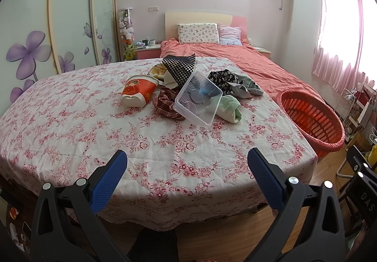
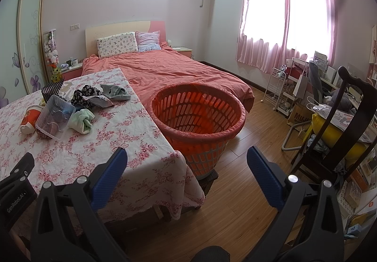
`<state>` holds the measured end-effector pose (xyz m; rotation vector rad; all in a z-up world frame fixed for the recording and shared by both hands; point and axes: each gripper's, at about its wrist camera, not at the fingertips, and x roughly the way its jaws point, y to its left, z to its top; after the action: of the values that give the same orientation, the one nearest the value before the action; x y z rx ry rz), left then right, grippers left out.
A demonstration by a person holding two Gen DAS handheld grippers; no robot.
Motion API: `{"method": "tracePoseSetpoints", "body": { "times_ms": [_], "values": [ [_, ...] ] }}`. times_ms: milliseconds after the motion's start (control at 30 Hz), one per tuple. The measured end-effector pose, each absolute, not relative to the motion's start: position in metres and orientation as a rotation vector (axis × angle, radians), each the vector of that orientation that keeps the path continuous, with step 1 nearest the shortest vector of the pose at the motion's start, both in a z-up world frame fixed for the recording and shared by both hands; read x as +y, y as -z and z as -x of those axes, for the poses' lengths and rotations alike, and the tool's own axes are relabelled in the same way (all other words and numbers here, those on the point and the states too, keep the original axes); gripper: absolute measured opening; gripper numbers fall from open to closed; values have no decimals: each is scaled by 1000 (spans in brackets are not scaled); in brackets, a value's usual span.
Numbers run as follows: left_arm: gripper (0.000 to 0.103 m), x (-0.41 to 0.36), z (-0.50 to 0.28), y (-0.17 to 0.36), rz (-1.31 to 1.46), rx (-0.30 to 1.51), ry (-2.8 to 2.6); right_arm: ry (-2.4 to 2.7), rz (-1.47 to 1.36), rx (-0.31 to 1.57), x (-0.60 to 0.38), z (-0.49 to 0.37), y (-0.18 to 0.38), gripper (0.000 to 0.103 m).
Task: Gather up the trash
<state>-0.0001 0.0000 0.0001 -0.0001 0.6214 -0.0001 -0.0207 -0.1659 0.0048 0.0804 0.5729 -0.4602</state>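
A heap lies on the floral-clothed table (image 1: 94,134): a red and white paper cup (image 1: 139,92) on its side, a clear plastic tray (image 1: 198,99), a black mesh mat (image 1: 180,65), a plaid cloth (image 1: 166,104), a green cloth (image 1: 229,106) and dark patterned clothes (image 1: 226,79). The heap also shows in the right wrist view, with the tray (image 2: 55,115) and cup (image 2: 29,119). An orange basket (image 2: 198,118) lined with a bag stands off the table's right edge (image 1: 313,118). My left gripper (image 1: 187,165) is open over the table's near edge. My right gripper (image 2: 187,165) is open, near the table's corner, short of the basket.
A bed with a salmon cover (image 2: 165,73) lies behind the table. A dark wooden chair (image 2: 348,120) with a yellow item, a white rack (image 2: 278,89) and clutter fill the right side. Wood floor (image 2: 247,167) lies between basket and chair. A wardrobe (image 1: 59,26) stands left.
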Motion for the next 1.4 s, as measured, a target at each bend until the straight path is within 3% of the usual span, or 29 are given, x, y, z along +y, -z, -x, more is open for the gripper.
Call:
{"method": "tracePoseSetpoints", "body": {
  "times_ms": [1400],
  "values": [
    [101, -3, -4, 4, 6, 627, -7, 437, -98, 569, -160, 17, -6, 99]
  ]
}}
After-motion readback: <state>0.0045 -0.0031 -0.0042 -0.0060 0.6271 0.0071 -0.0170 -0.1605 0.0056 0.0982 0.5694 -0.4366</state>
